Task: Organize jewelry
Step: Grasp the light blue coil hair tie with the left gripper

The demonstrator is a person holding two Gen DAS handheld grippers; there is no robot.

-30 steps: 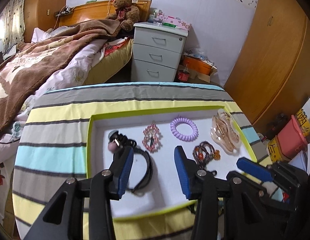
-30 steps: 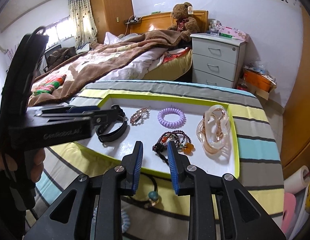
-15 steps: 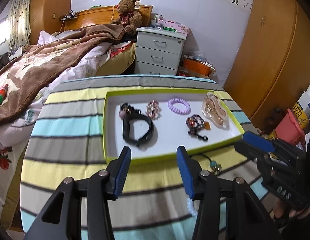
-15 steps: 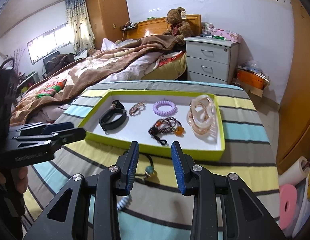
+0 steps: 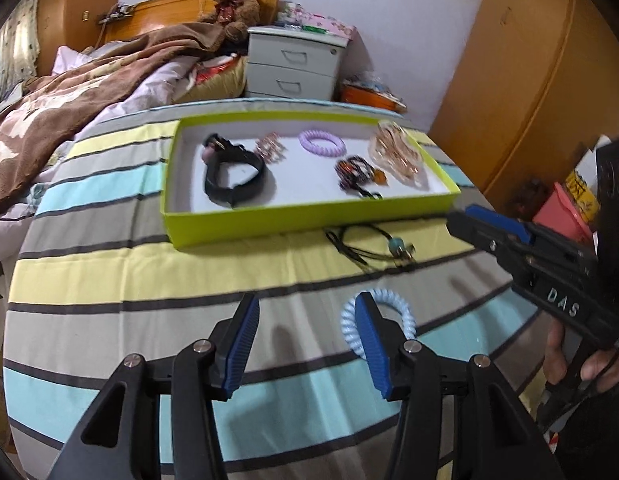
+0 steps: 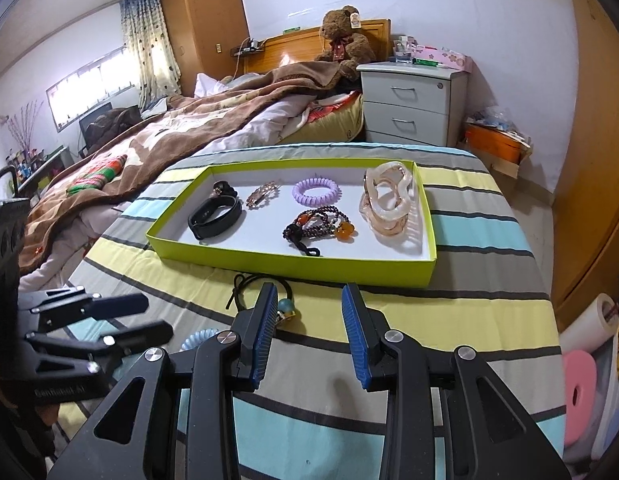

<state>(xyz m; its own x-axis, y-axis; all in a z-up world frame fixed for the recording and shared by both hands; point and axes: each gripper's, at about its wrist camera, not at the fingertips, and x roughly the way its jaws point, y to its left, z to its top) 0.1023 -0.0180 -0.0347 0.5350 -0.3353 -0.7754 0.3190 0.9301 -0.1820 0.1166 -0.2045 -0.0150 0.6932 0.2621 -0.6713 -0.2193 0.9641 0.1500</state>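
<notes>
On the striped cloth in front of the tray, the left gripper is opening, empty, beside the blue coil hair tie. The right gripper is waiting half-open, empty, near the beaded cord. Next comes straddling the tie.

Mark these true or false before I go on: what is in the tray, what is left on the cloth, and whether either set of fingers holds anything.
1. The purple coil hair tie lies inside the green tray. True.
2. The light blue coil hair tie is in the tray. False: it lies on the striped cloth, outside the tray.
3. The black cord with a teal bead lies on the cloth in front of the tray. True.
4. The right gripper holds the black wristband. False: its fingers are empty; the wristband lies in the tray.
5. The left gripper clamps something. False: its fingers are opening, nothing between them.
</notes>
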